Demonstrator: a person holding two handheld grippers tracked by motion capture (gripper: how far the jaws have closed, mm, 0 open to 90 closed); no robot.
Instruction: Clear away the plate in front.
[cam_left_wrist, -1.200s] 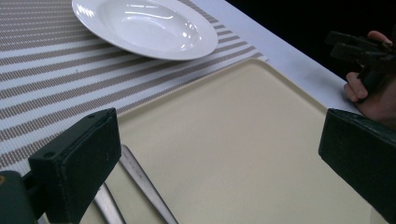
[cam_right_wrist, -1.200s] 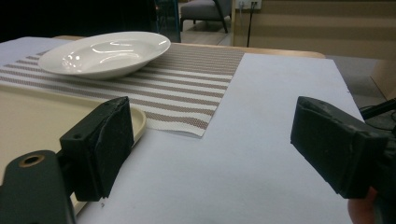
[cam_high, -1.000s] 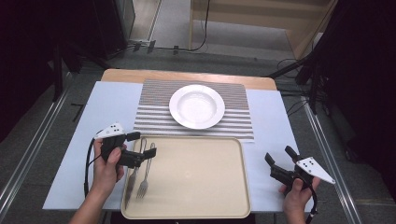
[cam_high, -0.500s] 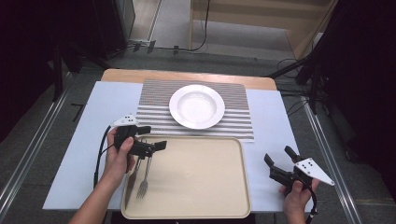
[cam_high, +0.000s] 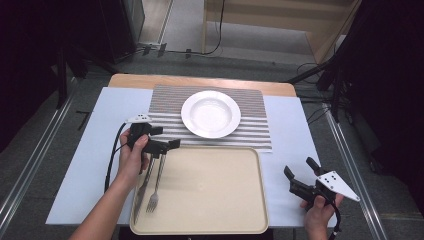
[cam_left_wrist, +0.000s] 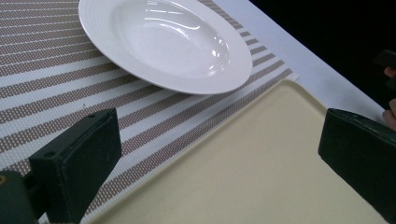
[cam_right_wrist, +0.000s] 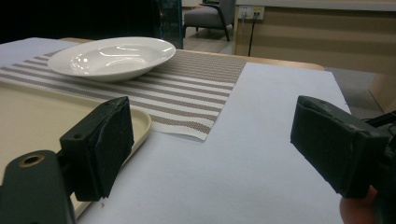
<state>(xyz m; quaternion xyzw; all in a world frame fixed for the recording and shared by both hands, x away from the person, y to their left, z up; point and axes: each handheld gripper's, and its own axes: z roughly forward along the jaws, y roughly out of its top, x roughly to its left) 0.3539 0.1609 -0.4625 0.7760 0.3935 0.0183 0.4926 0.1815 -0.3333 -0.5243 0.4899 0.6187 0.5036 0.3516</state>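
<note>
Since 1 second ago the left gripper (cam_high: 165, 146) has moved up and toward 1 o'clock, from beside the tray's left edge to the tray's upper left corner, while the right gripper (cam_high: 299, 175) has stayed where it was, at 4 o'clock of the table. In the high view the left gripper now hangs over the far ends of a knife (cam_high: 142, 185) and a fork (cam_high: 155, 189), which lie side by side along the left edge of the beige tray (cam_high: 220, 200), the knife outermost, the fork's tines pointing toward 6 o'clock. Its jaws stand wide apart with nothing between them; the left gripper view shows them spread over the tray's corner and the striped placemat (cam_left_wrist: 56, 79), the tray (cam_left_wrist: 261, 163) bare below. Whether the jaws touch the cutlery cannot be told.

A white plate (cam_high: 210, 113) sits on the striped placemat (cam_high: 170, 102) at 12 o'clock of the tray, well apart from both grippers; in the left gripper view the plate (cam_left_wrist: 163, 42) lies just beyond the jaws.

The right gripper is held over the white table cover (cam_high: 295, 130) just off the tray's right edge, its jaws also spread and empty. In the right gripper view the tray's corner (cam_right_wrist: 140, 123) sits beside the left jaw, with the plate (cam_right_wrist: 112, 56) farther off toward 11 o'clock.
</note>
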